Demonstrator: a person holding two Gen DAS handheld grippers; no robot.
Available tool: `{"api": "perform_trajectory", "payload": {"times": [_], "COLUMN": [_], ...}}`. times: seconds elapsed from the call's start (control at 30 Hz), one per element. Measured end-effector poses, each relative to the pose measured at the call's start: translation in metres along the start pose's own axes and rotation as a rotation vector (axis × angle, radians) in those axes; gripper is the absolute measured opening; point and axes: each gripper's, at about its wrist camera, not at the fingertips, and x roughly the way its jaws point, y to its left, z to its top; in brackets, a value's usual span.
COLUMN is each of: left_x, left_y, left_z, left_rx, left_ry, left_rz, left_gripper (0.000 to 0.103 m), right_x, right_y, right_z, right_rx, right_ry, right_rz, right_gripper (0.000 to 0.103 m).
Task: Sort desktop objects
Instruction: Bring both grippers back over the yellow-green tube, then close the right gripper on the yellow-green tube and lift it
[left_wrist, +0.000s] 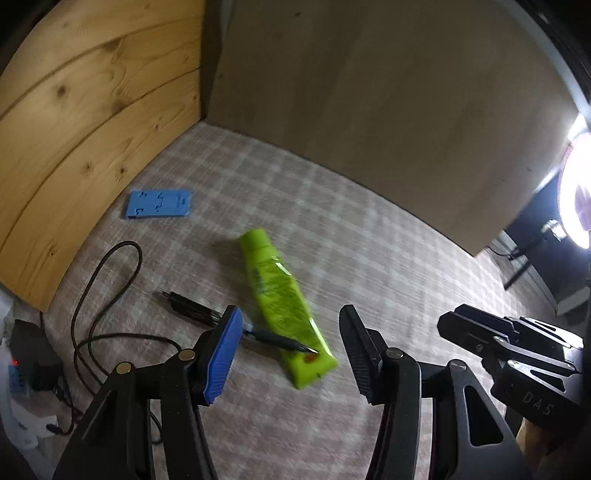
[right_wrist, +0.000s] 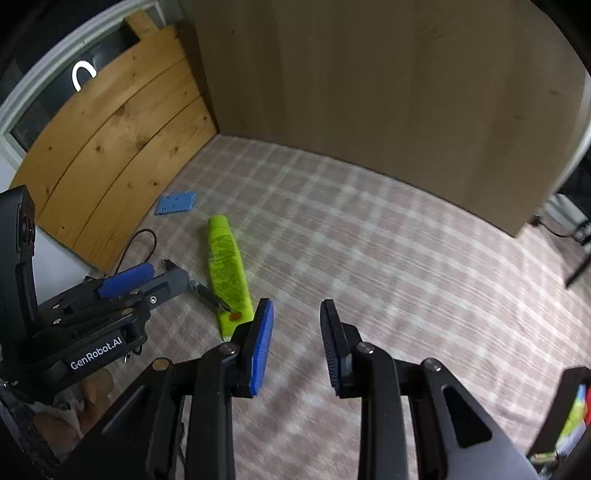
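We are holding the left gripper (left_wrist: 291, 350) with its jaws spread and nothing between the pads, and it is tilting down over the checked tablecloth (left_wrist: 369, 258). Just ahead of its fingertips the green tube (left_wrist: 284, 306) is lying flat, cap end pointing away toward the boards, crimped end nearest us and falling inside the gap between the two fingers as this camera sees it. Its long axis is running roughly along our line of reach, slanting a little to the right as it comes toward us. A dark pen (left_wrist: 240, 325) is crossing the tube's near end, its tip resting on the crimp and its body passing behind the blue pad. Further out, a blue card (left_wrist: 159, 205) is sitting near the wooden panel (left_wrist: 81, 129), and a black cable (left_wrist: 107, 295) is looping off to the left.

We are keeping the right gripper (right_wrist: 297, 339) parted too, more narrowly, and empty; from its camera the tube (right_wrist: 227, 266) is lying to the left of its fingers, so we judge the left gripper (right_wrist: 147, 280) the nearer one.
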Motion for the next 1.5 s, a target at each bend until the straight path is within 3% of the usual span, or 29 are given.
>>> {"api": "perform_trajectory", "payload": {"times": [0.33,0.63,1.13,1.23,1.5], "left_x": [0.046,0.066,0.078,0.076,0.055], "left_y": [0.023,0.029,0.003,-0.005,-0.037], "left_z": [0.014,0.007,-0.009,-0.014,-0.030], "left_rx": [-0.076,-0.091,0.006,0.021,0.040], "left_ry": [0.056,0.086,0.109,0.107,0.095], "left_rz": [-0.012,-0.049,-0.116,-0.104,-0.177], "left_gripper": [0.042,0.037,0.038,0.038,0.038], "right_x": [0.074,0.114,0.129,0.126,0.093], "right_y": [0.016,0.000,0.018,0.018,-0.007], "right_z": [0.028,0.035,0.042,0.037,0.022], "right_rx": [-0.027,0.073,-0.002,-0.013,0.054], "right_ry": [0.117,0.188,0.258,0.243,0.197], "right_rz": [0.076,0.199,0.277,0.249,0.235], "right_gripper": [0.026,0.026,0.027,0.027,0.027]}}
